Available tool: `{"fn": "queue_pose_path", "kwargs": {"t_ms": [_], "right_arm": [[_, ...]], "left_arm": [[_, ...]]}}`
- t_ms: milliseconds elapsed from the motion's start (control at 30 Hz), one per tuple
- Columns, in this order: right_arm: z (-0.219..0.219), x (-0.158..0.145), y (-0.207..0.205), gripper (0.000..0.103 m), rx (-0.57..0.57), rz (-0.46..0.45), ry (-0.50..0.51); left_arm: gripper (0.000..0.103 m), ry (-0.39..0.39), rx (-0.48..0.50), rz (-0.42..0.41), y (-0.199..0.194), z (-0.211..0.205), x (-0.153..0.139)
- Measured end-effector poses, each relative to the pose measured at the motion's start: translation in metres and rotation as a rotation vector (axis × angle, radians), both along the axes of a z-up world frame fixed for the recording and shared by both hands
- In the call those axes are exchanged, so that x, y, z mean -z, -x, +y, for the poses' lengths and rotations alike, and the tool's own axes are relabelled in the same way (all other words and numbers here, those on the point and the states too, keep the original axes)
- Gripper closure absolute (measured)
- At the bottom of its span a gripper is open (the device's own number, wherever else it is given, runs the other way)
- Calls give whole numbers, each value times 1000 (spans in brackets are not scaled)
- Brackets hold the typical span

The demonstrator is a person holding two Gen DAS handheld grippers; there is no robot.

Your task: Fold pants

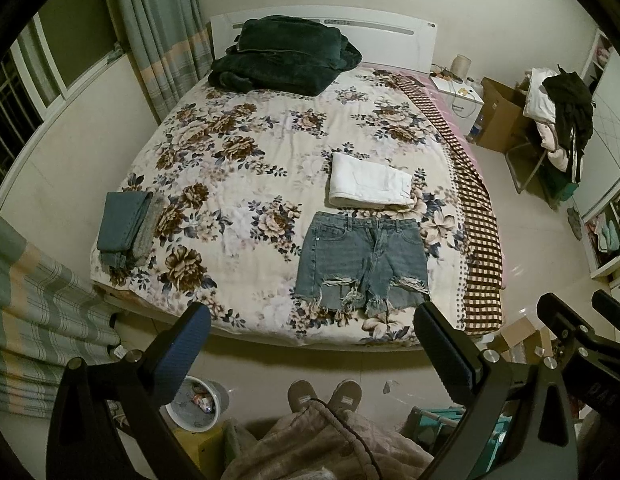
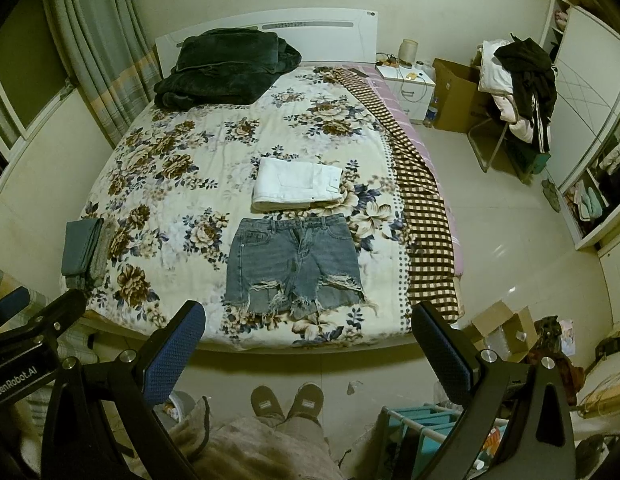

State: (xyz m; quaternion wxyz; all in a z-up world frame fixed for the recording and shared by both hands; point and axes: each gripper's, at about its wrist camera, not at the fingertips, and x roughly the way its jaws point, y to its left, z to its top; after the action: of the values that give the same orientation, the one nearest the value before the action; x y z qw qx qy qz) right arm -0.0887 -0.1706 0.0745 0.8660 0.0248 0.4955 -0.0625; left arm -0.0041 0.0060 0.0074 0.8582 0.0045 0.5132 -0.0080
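Denim is the material we must handle: the faded blue denim shorts with frayed, torn hems (image 1: 360, 266) lie flat and spread out on the flower-patterned bed cover (image 1: 229, 168), near the foot of the bed, with the waistband toward the headboard and the leg openings toward us. Just beyond the waistband rests a folded white pair of pants (image 1: 370, 182), and at the left edge of the bed sits a folded blue-grey garment stack (image 1: 125, 228).

We judge that the folding of the shorts is not yet begun, because no crease or fold shows on them. Our left hand-held gripper (image 1: 312, 346) has its jaws wide apart and holds nothing; our right hand-held gripper (image 2: 305, 342) is equally spread and empty. Both hang above the floor at the foot of the bed, well apart from the cloth.

The next move, as we see it, calls for bringing both down to one side of the shorts, one at the waistband and one at the hem, and pinching only that edge so it can go over the other half.

The left view shows a white bucket with litter (image 1: 199, 402) on the floor, which the right view almost hides. The right view shows a blue drying rack (image 2: 426, 428) more fully.
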Motion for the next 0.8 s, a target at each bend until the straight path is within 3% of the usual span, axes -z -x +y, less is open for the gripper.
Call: {"fn": "queue_pose_path", "kwargs": {"t_ms": [800], "right_arm": [[13,7,9,0,0,5,0]], "left_arm": [[0,5,0,-2,0,-1,2]]}}
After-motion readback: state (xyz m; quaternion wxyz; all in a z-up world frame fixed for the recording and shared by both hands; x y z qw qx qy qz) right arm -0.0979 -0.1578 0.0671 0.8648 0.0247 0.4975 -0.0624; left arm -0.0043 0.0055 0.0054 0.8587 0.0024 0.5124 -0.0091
